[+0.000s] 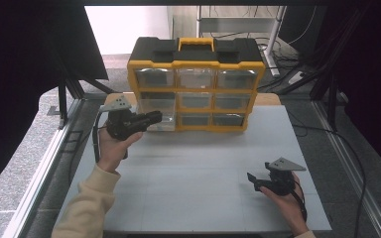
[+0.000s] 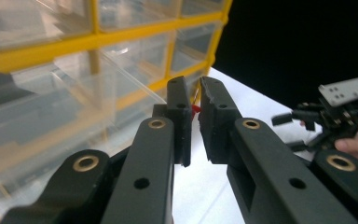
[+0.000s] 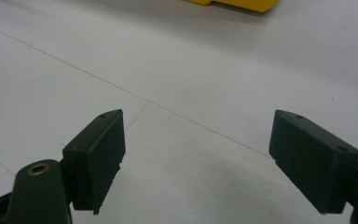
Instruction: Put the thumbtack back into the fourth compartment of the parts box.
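Note:
A yellow and black organiser (image 1: pixel 196 84) with clear drawers stands at the back of the white table (image 1: pixel 198 168). One clear drawer (image 1: pixel 155 110) in its left column is pulled out, and it also appears in the left gripper view (image 2: pixel 70 112). My left gripper (image 1: pixel 157 117) hovers by that drawer's front, level and pointing right. Its jaws (image 2: pixel 195 95) are shut on a small red piece (image 2: pixel 196 109). My right gripper (image 1: pixel 252 180) rests low at the front right, open, with nothing but bare table between its jaws (image 3: pixel 198 140). It also appears in the left gripper view (image 2: pixel 303 130).
The organiser's black lid carries a yellow handle (image 1: pixel 196 43). Dark curtains hang on both sides. Cables (image 1: pixel 327 131) trail over the floor to the right of the table. White tabletop spreads between the two hands.

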`<state>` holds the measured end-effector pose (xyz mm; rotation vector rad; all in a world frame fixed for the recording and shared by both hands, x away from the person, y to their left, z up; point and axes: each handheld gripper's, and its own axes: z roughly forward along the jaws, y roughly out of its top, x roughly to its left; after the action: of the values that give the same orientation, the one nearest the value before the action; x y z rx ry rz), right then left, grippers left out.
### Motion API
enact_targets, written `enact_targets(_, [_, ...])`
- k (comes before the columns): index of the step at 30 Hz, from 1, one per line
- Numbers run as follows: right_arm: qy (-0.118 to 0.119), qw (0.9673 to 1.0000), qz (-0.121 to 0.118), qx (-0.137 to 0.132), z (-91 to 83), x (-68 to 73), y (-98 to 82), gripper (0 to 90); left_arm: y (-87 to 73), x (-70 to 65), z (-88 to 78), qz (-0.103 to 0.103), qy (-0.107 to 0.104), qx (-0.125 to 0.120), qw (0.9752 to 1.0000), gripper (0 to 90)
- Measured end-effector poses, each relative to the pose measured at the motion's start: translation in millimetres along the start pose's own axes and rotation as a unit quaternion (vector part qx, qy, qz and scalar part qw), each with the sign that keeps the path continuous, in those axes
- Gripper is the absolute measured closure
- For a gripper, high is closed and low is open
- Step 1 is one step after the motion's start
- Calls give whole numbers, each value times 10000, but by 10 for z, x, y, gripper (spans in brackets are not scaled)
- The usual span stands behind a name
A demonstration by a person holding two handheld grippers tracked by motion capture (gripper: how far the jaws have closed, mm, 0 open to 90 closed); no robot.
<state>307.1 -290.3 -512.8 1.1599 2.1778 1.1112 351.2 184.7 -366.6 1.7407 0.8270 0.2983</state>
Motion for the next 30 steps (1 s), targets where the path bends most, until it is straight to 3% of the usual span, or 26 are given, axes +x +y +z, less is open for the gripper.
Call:
enact_targets(6, [82, 10000, -26, -34, -21, 23, 0, 187, 159, 240, 160, -177, 350, 111, 9992, 822])
enact_targets(11, [79, 10000, -44, -37, -20, 23, 2, 187, 179, 366, 260, -351, 507, 140, 9980, 814])
enact_targets(13, [78, 10000, -38, -45, -25, 27, 3, 188, 170, 379, 279, -370, 555, 103, 9977, 692])
enact_targets(15, [83, 9999, -59, -45, -24, 36, 7, 188, 169, 351, 271, -387, 606, 146, 9973, 468])
enact_targets(17, [60, 9999, -84, -31, -26, 46, 9, 187, 161, 291, 214, -328, 609, 56, 9976, 356])
enact_targets(22, [83, 9999, -53, -49, -34, 42, 5, 187, 96, 104, 46, -200, 369, 117, 9990, 282])
enact_targets(26, [81, 9999, -56, -41, -44, 46, -2, 186, -53, -80, -96, 41, 434, 163, 9989, 251])
enact_targets(30, [86, 9999, -72, -39, -41, 52, -1, 186, -262, -219, -216, 148, 502, 248, 9983, 244])
